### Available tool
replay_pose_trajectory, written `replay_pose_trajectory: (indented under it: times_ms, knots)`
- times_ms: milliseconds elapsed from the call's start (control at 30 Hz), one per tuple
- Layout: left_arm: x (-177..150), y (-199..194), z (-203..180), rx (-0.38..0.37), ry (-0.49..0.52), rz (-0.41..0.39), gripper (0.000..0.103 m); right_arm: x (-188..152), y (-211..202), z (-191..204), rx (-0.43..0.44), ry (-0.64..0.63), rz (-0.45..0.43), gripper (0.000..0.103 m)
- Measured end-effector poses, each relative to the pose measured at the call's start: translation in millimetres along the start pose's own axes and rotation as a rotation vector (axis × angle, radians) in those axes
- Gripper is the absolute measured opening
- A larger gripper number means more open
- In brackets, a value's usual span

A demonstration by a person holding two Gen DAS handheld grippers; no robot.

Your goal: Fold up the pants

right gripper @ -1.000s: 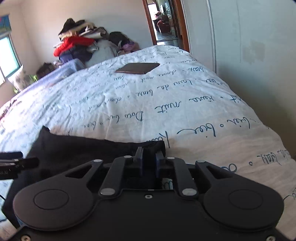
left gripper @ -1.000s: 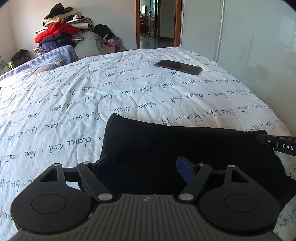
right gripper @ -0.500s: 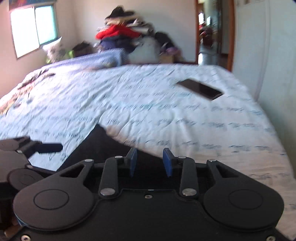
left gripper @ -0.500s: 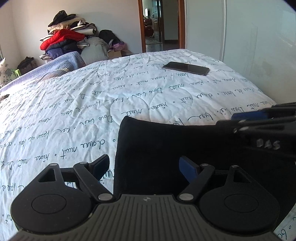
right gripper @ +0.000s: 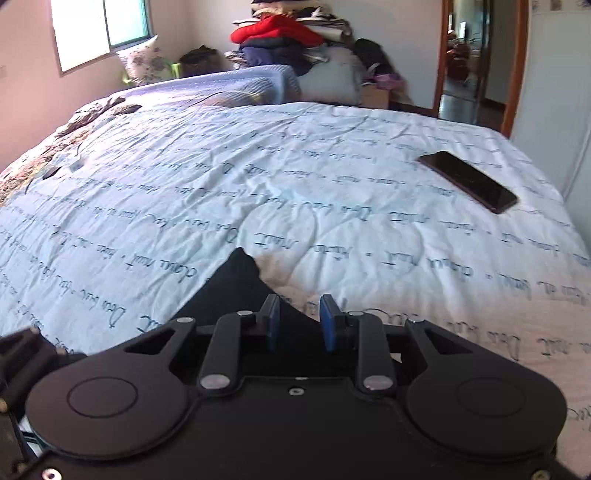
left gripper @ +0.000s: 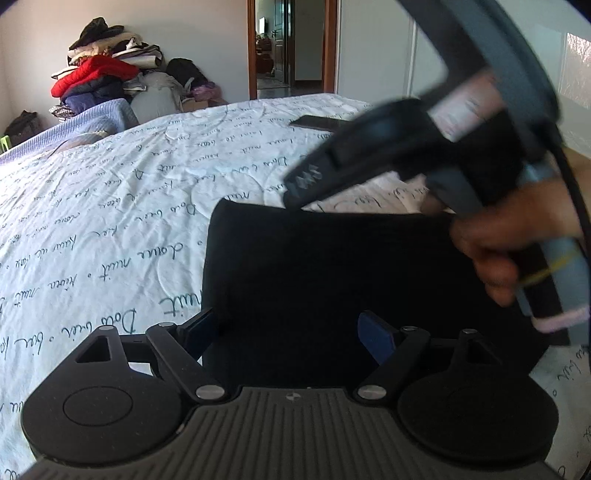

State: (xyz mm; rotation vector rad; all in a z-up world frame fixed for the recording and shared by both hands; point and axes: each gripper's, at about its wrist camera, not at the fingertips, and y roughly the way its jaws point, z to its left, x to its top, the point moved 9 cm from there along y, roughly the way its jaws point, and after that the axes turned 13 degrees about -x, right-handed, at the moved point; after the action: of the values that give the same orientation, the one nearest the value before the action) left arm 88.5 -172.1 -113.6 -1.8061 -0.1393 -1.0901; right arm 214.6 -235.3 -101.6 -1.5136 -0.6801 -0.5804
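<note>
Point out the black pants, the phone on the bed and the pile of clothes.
black pants [left gripper: 332,266]: left wrist view, middle of the folded cloth.
phone [right gripper: 469,181]: right wrist view, centre of its dark screen.
pile of clothes [right gripper: 273,29]: right wrist view, on the red garment.

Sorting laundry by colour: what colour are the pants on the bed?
Black pants, plain; clearest in the left wrist view.

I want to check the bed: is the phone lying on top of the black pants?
No, the phone lies on the bare quilt, apart from the pants.
</note>
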Motion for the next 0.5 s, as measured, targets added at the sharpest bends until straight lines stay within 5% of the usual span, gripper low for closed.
replay_pose_trajectory:
  times_ms: [200, 300, 500]
  knots:
    - [-12, -1, -4, 0.048, 0.052, -0.010, 0.086, 12, 50, 31, 0.074, -0.050, 0.082, 0.036]
    - [-13, 0, 0, 0.042, 0.028, -0.008, 0.087, 14, 66, 41, 0.076, -0.087, 0.106, 0.013]
    - [-14, 1, 9, 0.030, -0.031, 0.007, 0.091, 29, 59, 34, -0.049, -0.073, 0.022, 0.015]
